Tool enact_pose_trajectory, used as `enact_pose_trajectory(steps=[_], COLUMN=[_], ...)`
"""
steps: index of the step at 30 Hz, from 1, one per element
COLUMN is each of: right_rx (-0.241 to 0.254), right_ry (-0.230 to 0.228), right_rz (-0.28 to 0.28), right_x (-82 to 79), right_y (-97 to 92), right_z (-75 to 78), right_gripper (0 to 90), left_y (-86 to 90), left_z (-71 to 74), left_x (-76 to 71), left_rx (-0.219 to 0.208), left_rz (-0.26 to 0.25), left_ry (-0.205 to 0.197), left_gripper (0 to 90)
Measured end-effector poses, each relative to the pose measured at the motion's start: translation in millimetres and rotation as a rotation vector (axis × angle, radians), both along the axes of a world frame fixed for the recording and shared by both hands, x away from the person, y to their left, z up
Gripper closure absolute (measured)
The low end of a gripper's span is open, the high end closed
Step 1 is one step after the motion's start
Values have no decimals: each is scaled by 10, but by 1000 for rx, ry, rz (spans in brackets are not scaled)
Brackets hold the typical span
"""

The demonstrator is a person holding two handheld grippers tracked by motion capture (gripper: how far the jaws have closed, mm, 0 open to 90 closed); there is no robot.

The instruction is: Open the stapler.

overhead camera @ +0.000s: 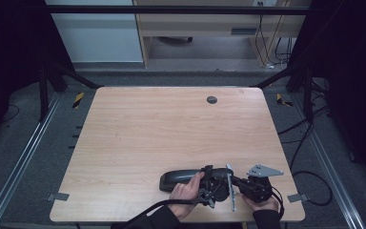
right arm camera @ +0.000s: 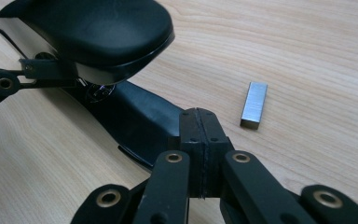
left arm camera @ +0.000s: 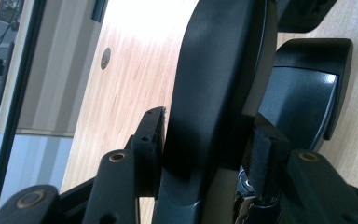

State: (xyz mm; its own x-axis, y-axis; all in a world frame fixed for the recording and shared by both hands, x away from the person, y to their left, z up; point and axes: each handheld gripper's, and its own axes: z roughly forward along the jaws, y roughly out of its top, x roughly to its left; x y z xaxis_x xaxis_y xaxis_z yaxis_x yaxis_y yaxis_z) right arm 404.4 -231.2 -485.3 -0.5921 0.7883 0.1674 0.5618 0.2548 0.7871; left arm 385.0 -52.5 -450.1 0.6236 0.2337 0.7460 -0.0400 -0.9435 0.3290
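Observation:
A black stapler (overhead camera: 178,179) lies near the table's front edge, with its upper arm (left arm camera: 219,79) swung up off its base (left arm camera: 307,93). My left gripper (left arm camera: 207,144) is shut on that raised arm, one pad pressed on each side; in the high view this gripper (overhead camera: 205,175) sits at the stapler's right end. My right gripper (right arm camera: 199,135) is shut with its pads together and nothing between them, its tips at the end of the stapler base (right arm camera: 140,116); from above it (overhead camera: 236,181) lies just right of the left one. A small strip of staples (right arm camera: 254,105) rests on the wood to its right.
The wooden table (overhead camera: 171,129) has a round cable hole (overhead camera: 212,99) near its far edge. Metal rails run along both sides of the table, and cables trail on the floor at the right.

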Motion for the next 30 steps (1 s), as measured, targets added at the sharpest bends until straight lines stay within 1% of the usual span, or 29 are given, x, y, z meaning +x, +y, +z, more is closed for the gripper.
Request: enact_pose_trajectory(steps=[6,11,12,16,22,25,30], right_rx=[-7,-7,-10,-15,-20,-30,-39], right_ry=[-3,9,2,15,23,21,29], right_rz=[16,24,29,35,39,51,53], right_x=[-1,-3,4,9,11,18,21], right_y=[33,64,71,92,112,133,150], right_z=[-13,-22,-30,-42,-56,-66,-76], right_gripper=[900,900,900,900,900,900,900], left_y=[-2,-4,-4,-3,-5,-5,-5], left_z=[1,-1,-2,-2,-4,-5,-8], left_x=[-10,-11,-11,-13,-15,-16,-18], left_rx=[7,7,7,10,11,12,14], left_rz=[6,7,7,7,7,7,5], left_ry=[-1,-3,-4,-6,-9,-10,-14], left_gripper=[536,536,537,537,538,539,540])
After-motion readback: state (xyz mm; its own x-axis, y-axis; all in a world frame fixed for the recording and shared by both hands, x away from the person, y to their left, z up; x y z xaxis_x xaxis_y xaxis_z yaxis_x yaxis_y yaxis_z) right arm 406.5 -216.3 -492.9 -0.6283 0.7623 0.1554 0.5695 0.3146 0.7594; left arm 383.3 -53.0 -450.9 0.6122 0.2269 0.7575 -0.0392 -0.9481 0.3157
